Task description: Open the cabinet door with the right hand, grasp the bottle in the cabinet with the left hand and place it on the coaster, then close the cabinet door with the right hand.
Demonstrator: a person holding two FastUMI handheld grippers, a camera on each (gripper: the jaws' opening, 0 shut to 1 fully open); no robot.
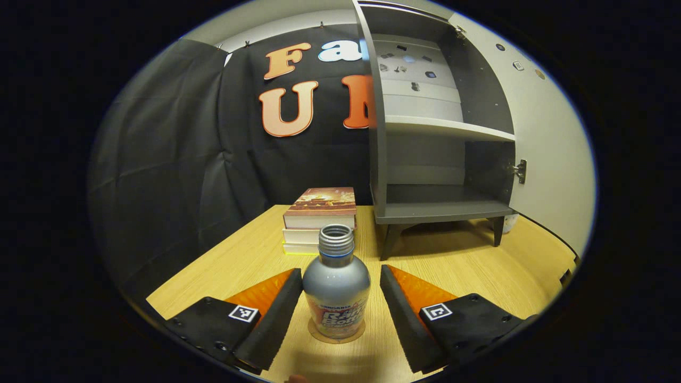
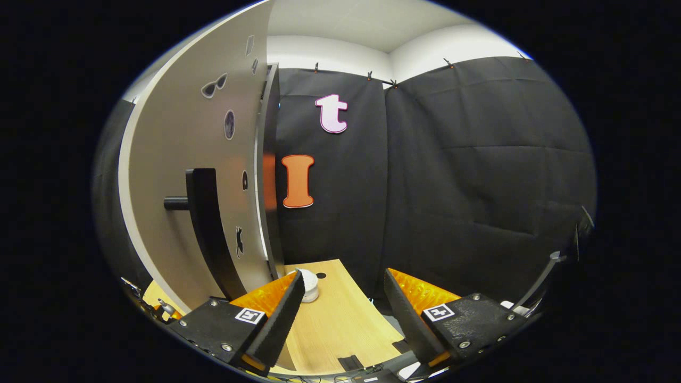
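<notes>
A silver bottle (image 1: 336, 287) with no cap stands upright on a round coaster (image 1: 336, 335) on the wooden table. My left gripper (image 1: 340, 271) is open around it, with the left finger close to the bottle's side and a gap at the right finger. Behind it the grey cabinet (image 1: 425, 213) stands with its door (image 1: 548, 149) swung wide to the right and its shelves bare. In the right gripper view, that door (image 2: 181, 159) stands at the left with its black handle (image 2: 210, 234). My right gripper (image 2: 344, 275) is open and holds nothing, its left finger just beside the handle's lower end.
A stack of books (image 1: 319, 221) lies on the table left of the cabinet. A small white object (image 2: 309, 291) sits on the table by the door's foot. The table's edge and some cables (image 2: 367, 367) lie below my right gripper.
</notes>
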